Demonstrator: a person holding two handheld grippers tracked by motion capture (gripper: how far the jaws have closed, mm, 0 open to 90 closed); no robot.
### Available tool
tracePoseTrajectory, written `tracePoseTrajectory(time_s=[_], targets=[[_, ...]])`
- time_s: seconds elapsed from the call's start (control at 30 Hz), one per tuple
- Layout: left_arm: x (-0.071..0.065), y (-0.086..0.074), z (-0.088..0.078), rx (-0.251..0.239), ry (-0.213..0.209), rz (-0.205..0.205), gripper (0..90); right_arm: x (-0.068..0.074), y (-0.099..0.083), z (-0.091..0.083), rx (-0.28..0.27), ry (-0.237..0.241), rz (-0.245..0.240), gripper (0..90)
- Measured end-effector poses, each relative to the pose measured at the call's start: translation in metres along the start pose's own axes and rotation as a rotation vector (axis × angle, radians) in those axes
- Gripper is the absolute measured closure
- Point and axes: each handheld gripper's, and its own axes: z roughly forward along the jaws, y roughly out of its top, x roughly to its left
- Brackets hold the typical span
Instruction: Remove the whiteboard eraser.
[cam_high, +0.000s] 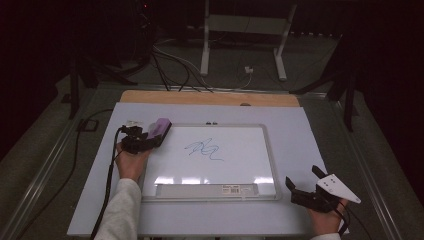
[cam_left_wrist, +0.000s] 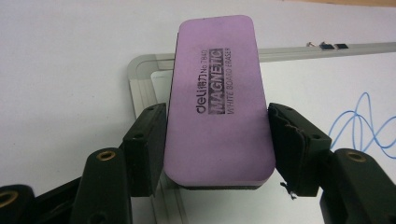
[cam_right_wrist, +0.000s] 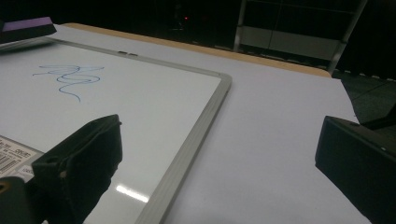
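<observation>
The left claw (cam_high: 150, 137) holds a purple eraser (cam_high: 159, 129). In the left gripper view its two black jaws press on the long sides of the eraser (cam_left_wrist: 215, 98), near the lower end, and the purple face with the print "MAGNETIC WHITE BOARD ERASER" looks up to the camera. The dark felt layer shows at the bottom edge.

In the high view the eraser is above the corner of the whiteboard (cam_high: 267, 150) at about 10 o'clock from the middle of the board, and it points toward 1 o'clock. I cannot tell if the eraser touches the board or hangs just over it. The left hand (cam_high: 131, 162) comes from 6 o'clock along the left frame of the board.

On the whiteboard there is a blue scribble (cam_high: 204, 149), a little to 11 o'clock of the board's middle and well apart from the eraser, at about 4 o'clock from it. The board lies flat on the pale tabletop (cam_high: 300, 130).

The right claw (cam_high: 300, 192) is at the 5 o'clock side of the tabletop, just beside the right frame of the board. Its jaws stand wide, with nothing between them; in the right gripper view the bare tabletop (cam_right_wrist: 275, 140) and the board's frame (cam_right_wrist: 191, 144) are seen in the gap.
</observation>
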Motion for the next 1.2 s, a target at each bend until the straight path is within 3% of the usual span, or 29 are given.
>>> tracePoseTrajectory(time_s=[0.73, 1.2], targets=[[-0.020, 0.002, -0.022, -0.049, 0.005, 0.110, 41.4, 0.000, 0.001, 0.001, -0.003, 0.004, 0.004, 1.2], [-0.033, -0.001, -0.032, -0.076, -0.022, 0.163, 41.4, 0.001, 0.001, 0.002, -0.002, 0.009, -0.002, 1.2]])
